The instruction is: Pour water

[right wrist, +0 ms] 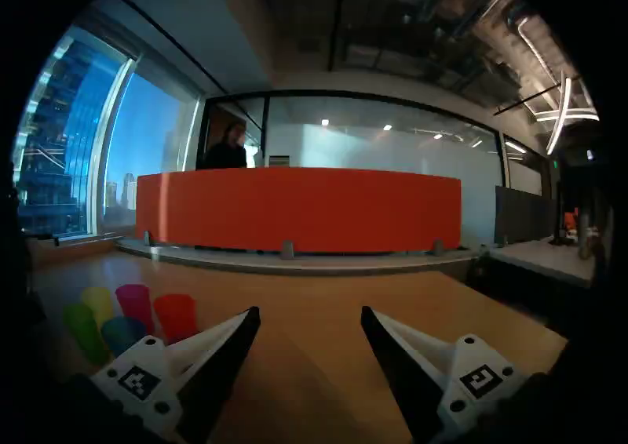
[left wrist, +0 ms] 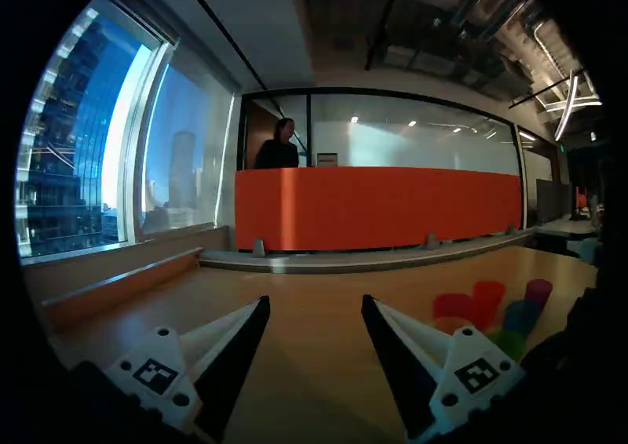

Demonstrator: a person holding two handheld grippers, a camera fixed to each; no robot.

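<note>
The left gripper (left wrist: 315,299) and right gripper (right wrist: 310,311) hung open and empty over the bench (right wrist: 330,287), with the coloured cups (left wrist: 488,301) grouped between them, seemingly light, slippery plastic best pinched mid-wall.

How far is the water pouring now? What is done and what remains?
Done: nothing visible. The coloured cups stand grouped on the table, untouched. In hand: nothing; the left tool and right tool are open and empty. Left: grasp a cup, then pour.
</note>
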